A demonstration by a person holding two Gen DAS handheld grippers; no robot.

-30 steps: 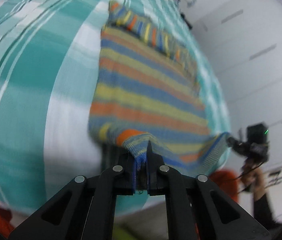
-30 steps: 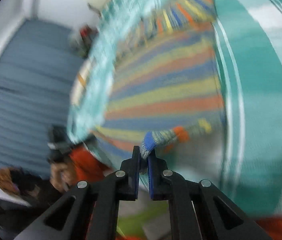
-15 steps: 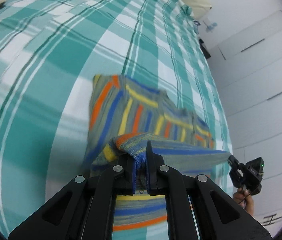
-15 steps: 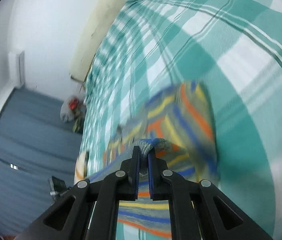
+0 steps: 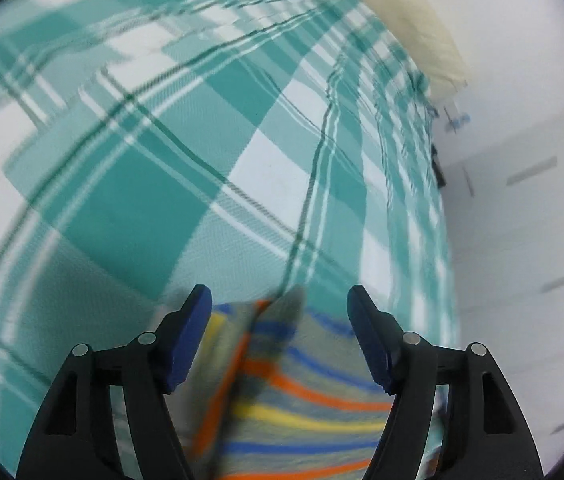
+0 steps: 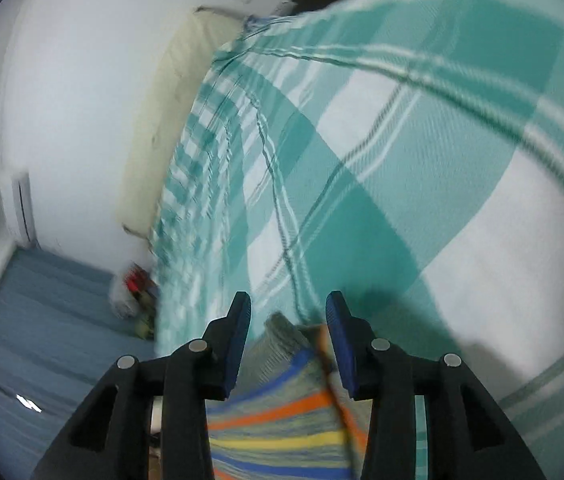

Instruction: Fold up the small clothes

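- The left gripper (image 5: pixel 277 300) is standing wide open, its blue-padded fingers (image 5: pixel 193 316) spread apart with nothing between the pads; half a second ago those fingers were pinched shut on a corner of the striped garment (image 5: pixel 294 392).
- The right gripper (image 6: pixel 288 308) is showing the same change, its fingers (image 6: pixel 237 332) parted and clear of the cloth they were clamping a moment before.
- Both corners are released, so the carried edge appears to have been laid over the rest of the piece, and this fold looks finished.
- The striped garment is lying on the bed, just below and between the left fingers, a pointed corner reaching up toward the fingertips without touching either pad.
- In the right wrist view the garment (image 6: pixel 282 412) is sitting between the right fingers, its grey ribbed edge just short of the tips.
- Beyond both pairs of fingers the teal plaid bedsheet (image 5: pixel 161 160) is stretching away toward a cream pillow (image 5: pixel 402 12) at the far wall; both frames are blurred by motion.
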